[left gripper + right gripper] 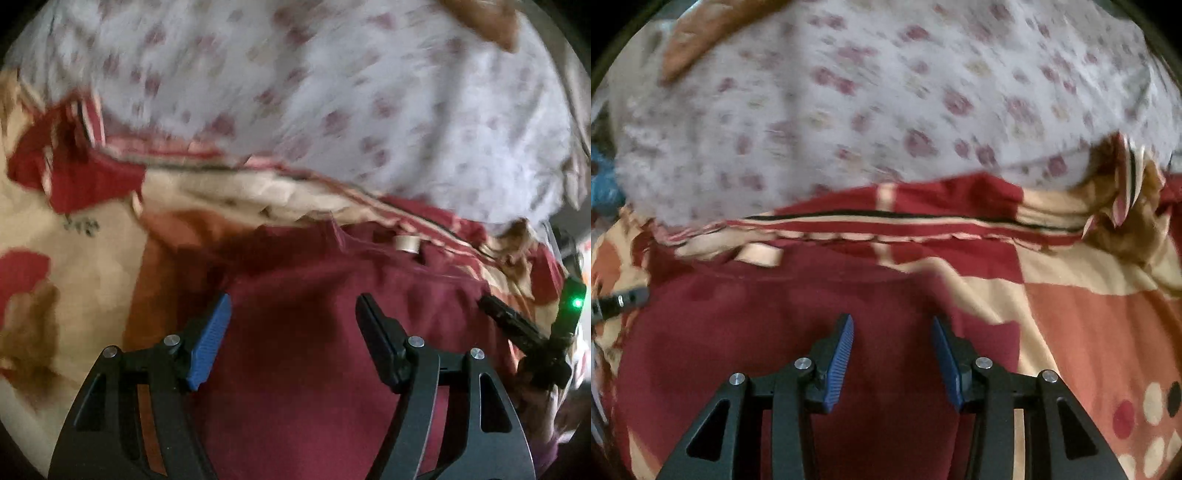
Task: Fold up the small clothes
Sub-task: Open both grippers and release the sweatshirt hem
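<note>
Both cameras sit just behind their fingers, looking forward and down from close above the cloth. Ahead of the left hand-held gripper (293, 314) lies the maroon garment (314, 332) — the same garment (775, 332) fills the view before the right hand-held gripper (892, 332). Both share the white floral cloth (332, 92) beyond, and the left view catches the right hand-held gripper at its right edge.

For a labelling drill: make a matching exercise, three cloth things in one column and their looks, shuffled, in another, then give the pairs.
Things:
1. garment under both grippers
2. pillow at the far side
3. bedsheet underneath

Looks:
A. white with small reddish flowers
B. plain maroon, with a pale neck label
C. blocks of red, cream and orange

Pairs: 1-B, 2-A, 3-C

Both the left gripper and the right gripper hang open over the garment.
</note>
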`<action>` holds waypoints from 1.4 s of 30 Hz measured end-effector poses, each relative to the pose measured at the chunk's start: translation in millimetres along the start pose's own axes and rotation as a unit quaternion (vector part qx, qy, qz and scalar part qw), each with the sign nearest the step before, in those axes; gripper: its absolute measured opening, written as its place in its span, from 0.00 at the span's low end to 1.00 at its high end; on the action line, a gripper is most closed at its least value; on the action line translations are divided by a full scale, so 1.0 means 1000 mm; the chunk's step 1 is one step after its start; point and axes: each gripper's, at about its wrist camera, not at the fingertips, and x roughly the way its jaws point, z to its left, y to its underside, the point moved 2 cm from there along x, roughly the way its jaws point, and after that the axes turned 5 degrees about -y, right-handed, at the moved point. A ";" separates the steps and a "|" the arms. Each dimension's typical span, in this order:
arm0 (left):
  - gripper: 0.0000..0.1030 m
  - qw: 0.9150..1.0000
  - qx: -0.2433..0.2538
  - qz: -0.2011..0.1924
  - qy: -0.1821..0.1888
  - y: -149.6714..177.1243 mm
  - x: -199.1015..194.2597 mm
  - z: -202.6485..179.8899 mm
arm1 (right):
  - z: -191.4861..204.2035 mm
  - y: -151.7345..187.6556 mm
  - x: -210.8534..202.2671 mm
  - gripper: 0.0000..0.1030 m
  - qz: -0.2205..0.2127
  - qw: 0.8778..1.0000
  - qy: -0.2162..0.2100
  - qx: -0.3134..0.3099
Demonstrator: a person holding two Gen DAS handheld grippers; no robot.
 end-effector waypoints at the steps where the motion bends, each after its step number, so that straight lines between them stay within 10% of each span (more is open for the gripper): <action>1: 0.68 1.000 -0.013 0.003 -0.004 -0.003 0.007 0.006 | -0.006 -0.002 0.004 0.41 0.005 1.000 -0.007 0.012; 10: 0.68 0.996 0.006 -0.070 -0.047 0.002 -0.035 0.018 | 0.012 0.005 -0.047 0.41 -0.035 0.998 0.018 -0.050; 15: 0.68 0.996 0.005 -0.057 0.068 0.026 -0.070 0.011 | 0.031 0.021 -0.076 0.42 -0.026 0.997 -0.055 -0.044; 17: 0.68 0.993 0.033 -0.104 0.049 0.039 -0.092 0.007 | 0.043 0.029 -0.092 0.42 -0.055 0.995 -0.066 -0.053; 24: 0.68 0.952 0.116 -0.279 -0.057 0.104 -0.147 -0.013 | 0.088 0.069 -0.132 0.44 -0.149 0.975 -0.022 -0.161; 28: 0.68 0.937 0.135 -0.313 -0.074 0.129 -0.156 -0.014 | 0.106 0.092 -0.145 0.53 -0.183 0.961 0.007 -0.208; 35: 0.68 0.944 0.137 -0.292 -0.063 0.134 -0.153 -0.013 | 0.109 0.102 -0.145 0.55 -0.174 0.962 0.007 -0.208; 39: 0.68 0.977 0.098 -0.191 0.003 0.122 -0.127 0.005 | 0.081 0.097 -0.141 0.55 -0.144 0.975 0.021 -0.167; 42: 0.68 0.986 0.084 -0.146 0.012 0.123 -0.109 0.016 | 0.043 0.094 -0.139 0.55 -0.116 0.987 0.018 -0.107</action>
